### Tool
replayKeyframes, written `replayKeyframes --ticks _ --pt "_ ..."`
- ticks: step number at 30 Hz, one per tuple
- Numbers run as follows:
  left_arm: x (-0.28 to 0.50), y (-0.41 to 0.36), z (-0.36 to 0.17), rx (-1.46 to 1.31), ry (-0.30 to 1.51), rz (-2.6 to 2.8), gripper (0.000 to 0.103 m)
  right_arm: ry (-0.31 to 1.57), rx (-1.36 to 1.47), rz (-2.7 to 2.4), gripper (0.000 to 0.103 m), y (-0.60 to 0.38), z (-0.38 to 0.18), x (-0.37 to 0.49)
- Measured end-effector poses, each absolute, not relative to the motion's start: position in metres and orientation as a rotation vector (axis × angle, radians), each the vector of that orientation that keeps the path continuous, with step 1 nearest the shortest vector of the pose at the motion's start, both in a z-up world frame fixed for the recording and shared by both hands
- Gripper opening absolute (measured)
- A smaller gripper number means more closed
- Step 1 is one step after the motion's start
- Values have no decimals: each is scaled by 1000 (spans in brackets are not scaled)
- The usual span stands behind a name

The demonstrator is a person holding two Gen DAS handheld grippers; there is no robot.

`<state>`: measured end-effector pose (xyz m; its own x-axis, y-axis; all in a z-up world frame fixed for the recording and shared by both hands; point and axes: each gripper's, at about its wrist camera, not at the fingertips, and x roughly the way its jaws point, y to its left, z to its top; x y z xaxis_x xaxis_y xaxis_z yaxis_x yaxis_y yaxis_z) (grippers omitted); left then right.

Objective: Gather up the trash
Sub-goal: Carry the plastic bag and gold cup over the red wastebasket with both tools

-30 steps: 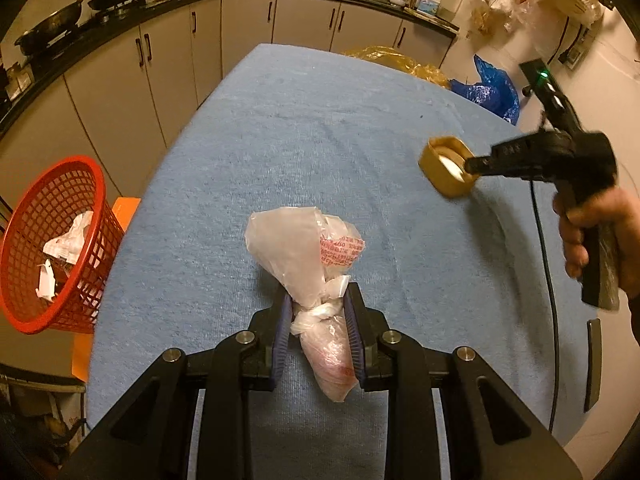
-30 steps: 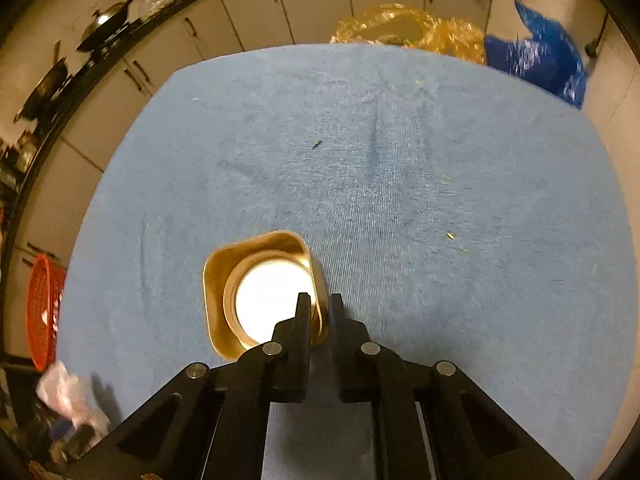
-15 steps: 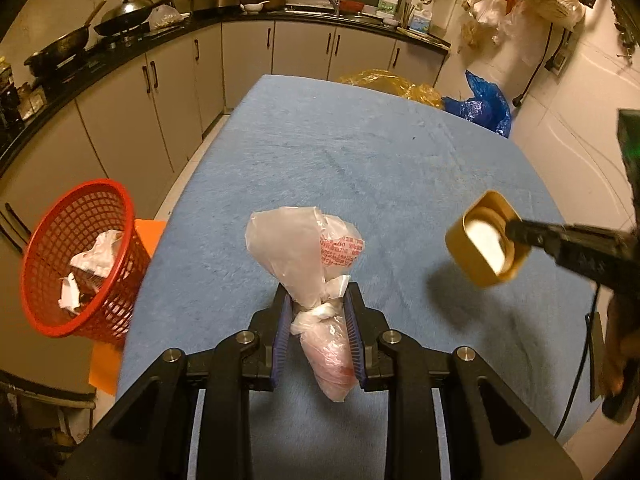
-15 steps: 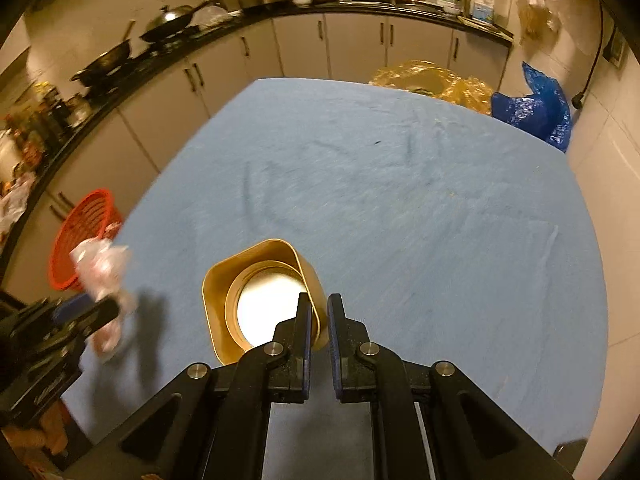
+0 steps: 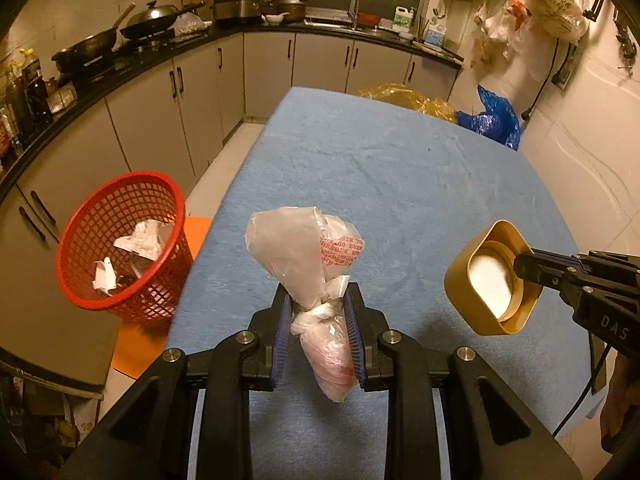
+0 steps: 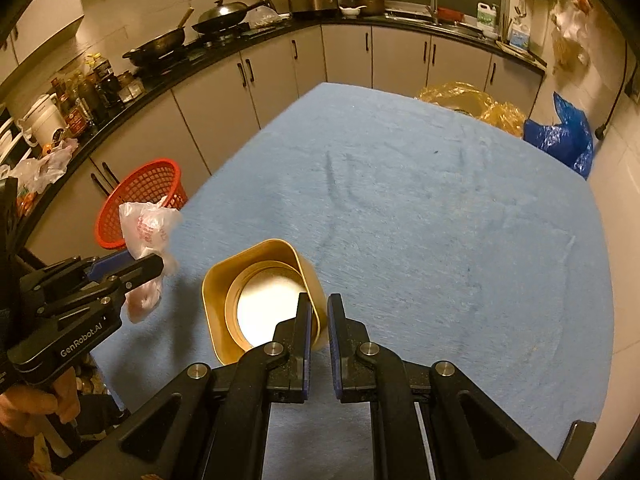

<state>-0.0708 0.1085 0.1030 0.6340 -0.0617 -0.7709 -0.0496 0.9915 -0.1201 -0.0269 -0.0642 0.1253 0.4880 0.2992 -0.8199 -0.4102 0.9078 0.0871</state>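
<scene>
My left gripper [image 5: 317, 300] is shut on the knotted neck of a clear plastic bag [image 5: 304, 256] with red print, held in the air above the blue table [image 5: 400, 168]. The right wrist view shows that bag [image 6: 146, 228] at the left, pinched in the left gripper [image 6: 158, 266]. My right gripper [image 6: 319, 304] is shut on the rim of a gold square tub [image 6: 256, 300] with a white bottom, lifted off the table. In the left wrist view the tub [image 5: 490, 280] hangs at the right from the right gripper [image 5: 524, 266]. A red mesh basket [image 5: 120, 244] stands on the floor left of the table.
The basket [image 6: 140, 200] holds crumpled white paper and sits on an orange mat [image 5: 156, 320]. Yellow [image 5: 404, 98] and blue [image 5: 490, 120] plastic bags lie past the table's far edge. Kitchen cabinets and a counter with woks run along the left and back.
Both grippers have risen with their loads. The gold tub has come nearer and lower at the right of the left wrist view; the basket has moved closer to centre.
</scene>
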Motion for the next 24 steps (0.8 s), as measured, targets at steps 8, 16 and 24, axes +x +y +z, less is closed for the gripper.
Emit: replayKeyframes --ticks 8,16,24 --pt "-83 122 116 -138 847 14 25 933 -160 431 8 -53 138 -37" --pt "-94 135 127 -145 826 42 25 895 -181 449 8 -40 152 -44" --pt "-104 136 136 -129 805 53 25 873 -185 459 8 -36 158 -49"
